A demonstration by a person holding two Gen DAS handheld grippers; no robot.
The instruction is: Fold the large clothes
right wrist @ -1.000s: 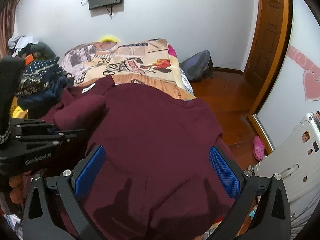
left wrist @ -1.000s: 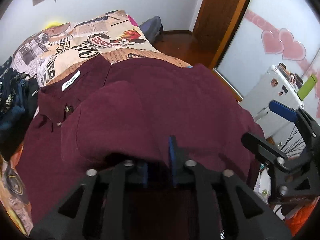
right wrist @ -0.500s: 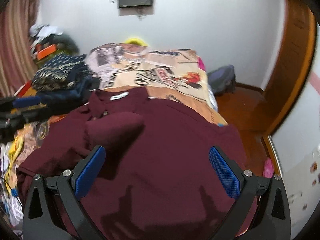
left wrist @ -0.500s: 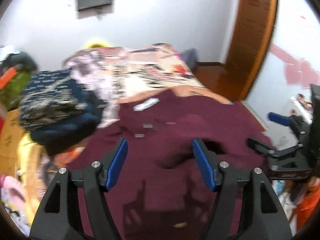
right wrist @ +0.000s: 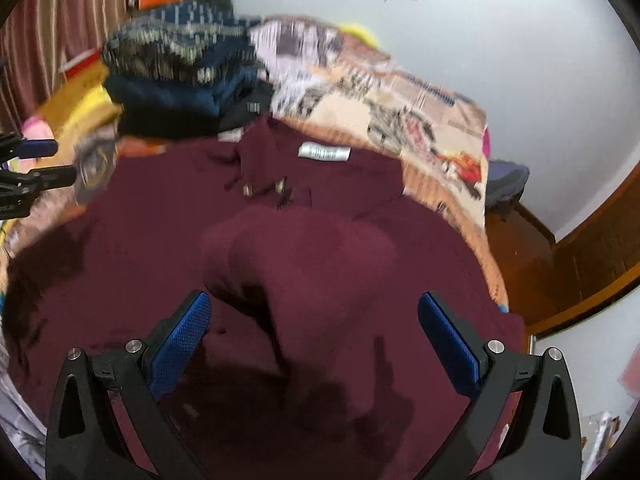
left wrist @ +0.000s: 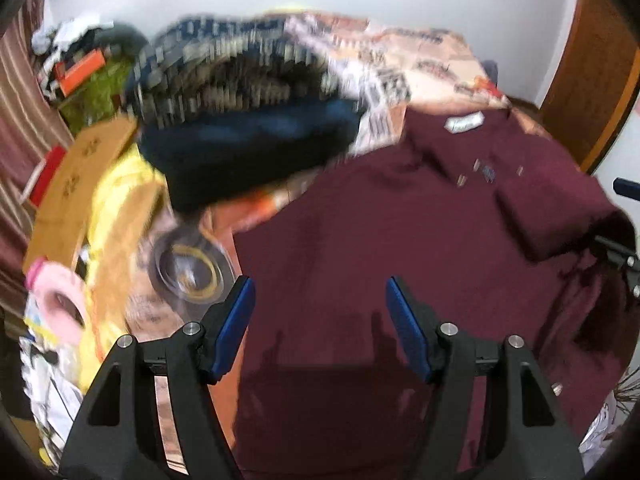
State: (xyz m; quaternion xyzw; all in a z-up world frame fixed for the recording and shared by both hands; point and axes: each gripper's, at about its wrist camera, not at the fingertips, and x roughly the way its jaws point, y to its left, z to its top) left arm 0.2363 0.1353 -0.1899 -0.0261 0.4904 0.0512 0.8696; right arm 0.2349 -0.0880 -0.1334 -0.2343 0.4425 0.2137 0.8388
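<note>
A large maroon shirt (left wrist: 400,240) lies spread on the bed, collar and white label (left wrist: 464,122) at the far end. One sleeve is folded over its front (right wrist: 304,256). My left gripper (left wrist: 320,320) is open and empty above the shirt's left part. My right gripper (right wrist: 314,340) is open and empty above the folded sleeve. The shirt fills the right wrist view (right wrist: 140,240). The left gripper shows at the left edge of the right wrist view (right wrist: 36,168), and part of the right gripper shows at the right edge of the left wrist view (left wrist: 624,240).
A stack of dark folded clothes (left wrist: 248,120) sits on the bed's far left, also in the right wrist view (right wrist: 180,72). A patterned bedspread (right wrist: 400,100) covers the bed. Cardboard (left wrist: 80,184) and a pink item (left wrist: 56,296) lie left. A wooden door (right wrist: 592,264) is right.
My left gripper let go of the sleeve, opened, and swung left across the shirt. The sleeve now lies folded over the front. My right gripper stayed open and moved left over the sleeve.
</note>
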